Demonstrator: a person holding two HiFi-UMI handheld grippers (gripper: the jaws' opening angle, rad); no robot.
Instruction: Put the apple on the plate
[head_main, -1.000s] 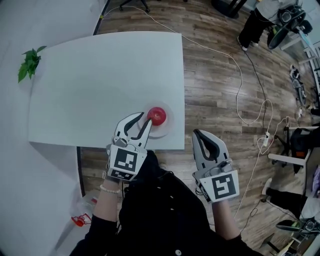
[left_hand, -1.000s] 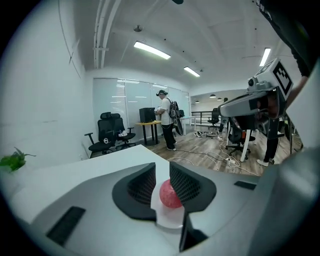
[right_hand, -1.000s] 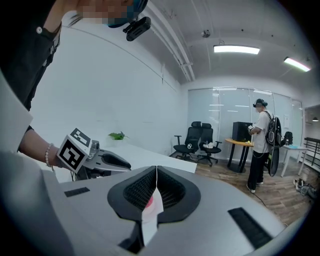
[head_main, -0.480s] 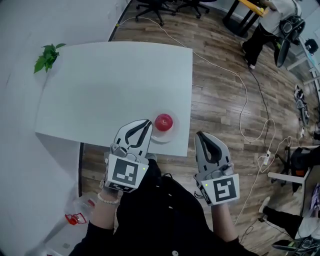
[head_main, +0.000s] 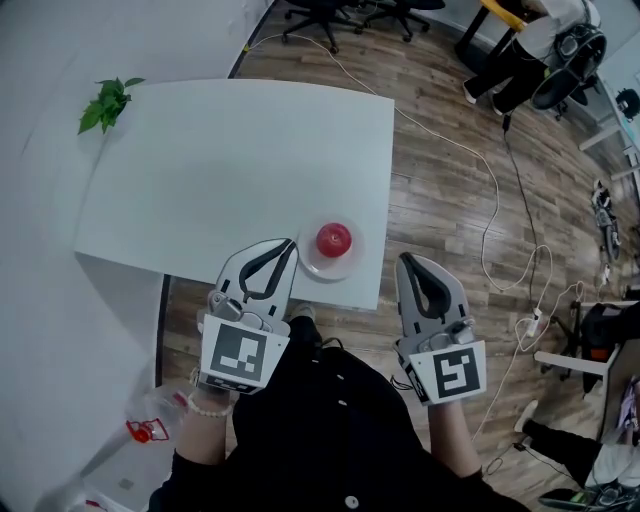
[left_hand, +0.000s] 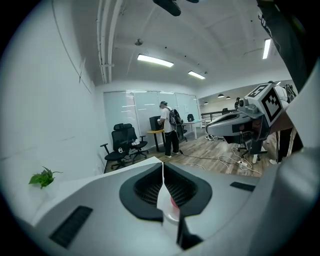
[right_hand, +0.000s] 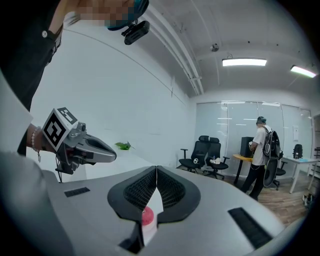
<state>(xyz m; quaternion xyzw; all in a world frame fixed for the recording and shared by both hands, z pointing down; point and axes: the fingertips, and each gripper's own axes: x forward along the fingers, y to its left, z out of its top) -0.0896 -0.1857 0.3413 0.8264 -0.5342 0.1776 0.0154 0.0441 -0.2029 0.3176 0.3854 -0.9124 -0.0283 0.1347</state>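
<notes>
Showed red apple (head_main: 334, 239) seated on white plate (head_main: 318, 266) at tabletop (head_main: 230, 170) corner; held left hand-held gripper (head_main: 291, 243) and right hand-held gripper (head_main: 407, 260) closed, empty, clear of it. Judged done, nothing left.

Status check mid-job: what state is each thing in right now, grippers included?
apple: resting on the plate, not held.
plate: flat on the table, near its front edge.
left gripper: shut, empty.
right gripper: shut, empty.
</notes>
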